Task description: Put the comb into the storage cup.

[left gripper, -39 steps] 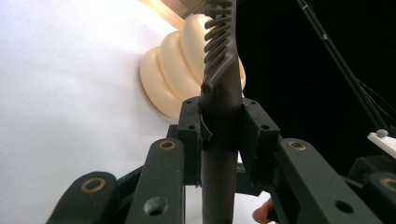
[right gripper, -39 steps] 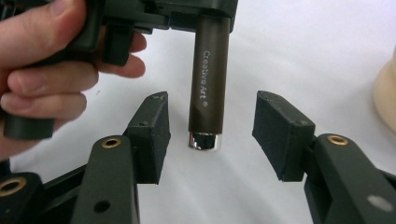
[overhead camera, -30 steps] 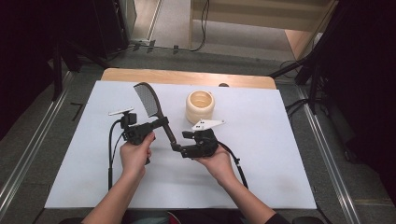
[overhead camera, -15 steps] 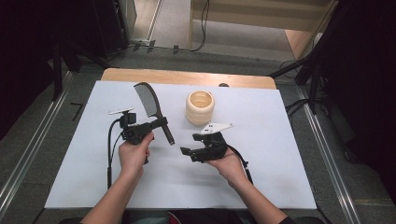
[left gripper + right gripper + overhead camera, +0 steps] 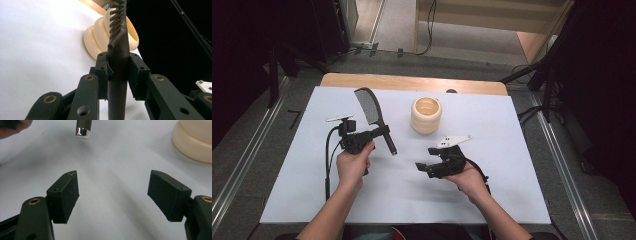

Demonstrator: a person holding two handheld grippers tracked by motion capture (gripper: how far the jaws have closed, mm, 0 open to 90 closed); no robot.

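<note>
My left gripper (image 5: 380, 133) is shut on the handle of a dark hairbrush (image 5: 368, 106). The brush stands tilted above the white table cover, bristled head up and away from me, silver-capped handle end (image 5: 393, 151) pointing down. In the left gripper view the pads clamp the handle (image 5: 117, 82) from both sides, with the bristles (image 5: 117, 17) rising above. My right gripper (image 5: 423, 168) lies low over the cover to the right of the handle end, open with nothing between its pads (image 5: 65, 195). The handle's cap (image 5: 83, 130) hangs beyond them, apart from the jaws.
A cream ribbed cup (image 5: 426, 115) stands upright on the white cover (image 5: 512, 150), behind and between the two grippers. It is also in the left gripper view (image 5: 96, 37) and the right gripper view (image 5: 192, 145). A wooden table edge (image 5: 412, 82) runs along the back.
My right gripper has drawn away from the lower end of the brush handle, toward me and to the right, with its jaws open. The left gripper and the brush have kept still.
</note>
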